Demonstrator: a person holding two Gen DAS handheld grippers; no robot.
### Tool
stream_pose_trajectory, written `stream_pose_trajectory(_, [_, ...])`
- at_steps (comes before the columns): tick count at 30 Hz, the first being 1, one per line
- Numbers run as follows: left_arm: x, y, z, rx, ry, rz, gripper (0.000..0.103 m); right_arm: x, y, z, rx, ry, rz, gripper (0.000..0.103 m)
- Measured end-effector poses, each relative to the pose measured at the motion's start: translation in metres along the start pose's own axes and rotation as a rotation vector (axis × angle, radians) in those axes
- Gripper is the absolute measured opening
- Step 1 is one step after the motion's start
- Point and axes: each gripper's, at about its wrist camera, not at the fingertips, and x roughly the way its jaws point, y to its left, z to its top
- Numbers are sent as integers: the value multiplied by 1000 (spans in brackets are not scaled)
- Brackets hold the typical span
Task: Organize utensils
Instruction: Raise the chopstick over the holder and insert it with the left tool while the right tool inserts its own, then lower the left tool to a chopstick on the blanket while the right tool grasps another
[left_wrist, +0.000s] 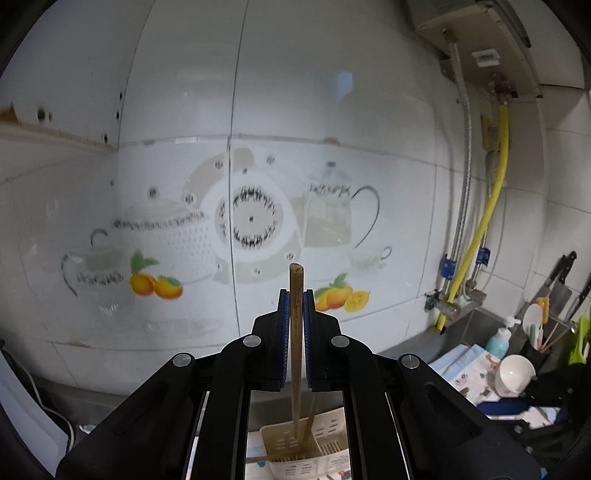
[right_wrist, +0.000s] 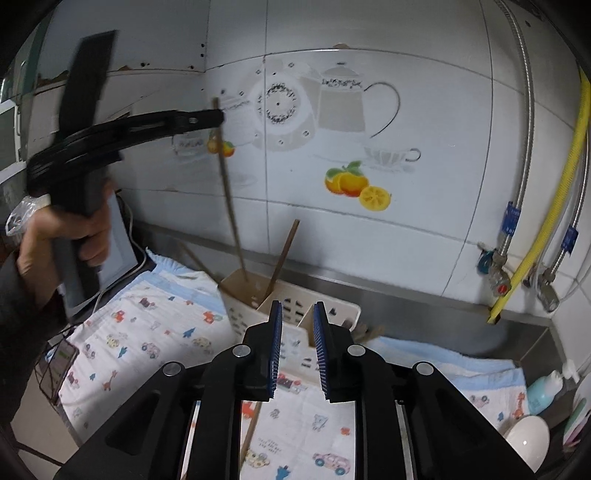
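Note:
My left gripper (left_wrist: 295, 295) is shut on a brown chopstick (left_wrist: 296, 332) held upright, its lower end inside the left compartment of the cream slotted utensil holder (left_wrist: 328, 443). In the right wrist view the left gripper (right_wrist: 218, 118) holds that chopstick (right_wrist: 231, 206) above the holder (right_wrist: 332, 310). A second chopstick (right_wrist: 282, 258) leans in the same compartment. My right gripper (right_wrist: 297, 317) is open and empty, just in front of the holder. Another chopstick (right_wrist: 251, 432) lies on the cloth under it.
A printed cloth (right_wrist: 147, 332) covers the steel counter. A white bowl (right_wrist: 528, 439) and a soap bottle (right_wrist: 546, 391) stand at the right. A tablet (right_wrist: 118, 240) leans at the left. Pipes and a yellow hose (right_wrist: 554, 184) run down the tiled wall.

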Motion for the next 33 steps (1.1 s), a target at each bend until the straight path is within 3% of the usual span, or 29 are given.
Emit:
stream_pose_trajectory(12, [25,-3,-35,12,123,-17,6,23,15,-72,42,104,24,21])
stream_pose_trajectory(21, [-13,-7,-58,-8,143,-30,15,27,31,-143,106,206,39,21])
stream_pose_trajectory(26, [-45,-12,-96,-7,184,-38,19,30,46,-177,135,254,60,21])
stream_pose_trajectory(30, [-65,-13,-136,-20,246,-53,20,34,60,-199,128,281,45,21])
stream_pose_trajectory(33, [-77,-11,-172,-52,312,-58,26,41,65,-212,144,303,51,21])
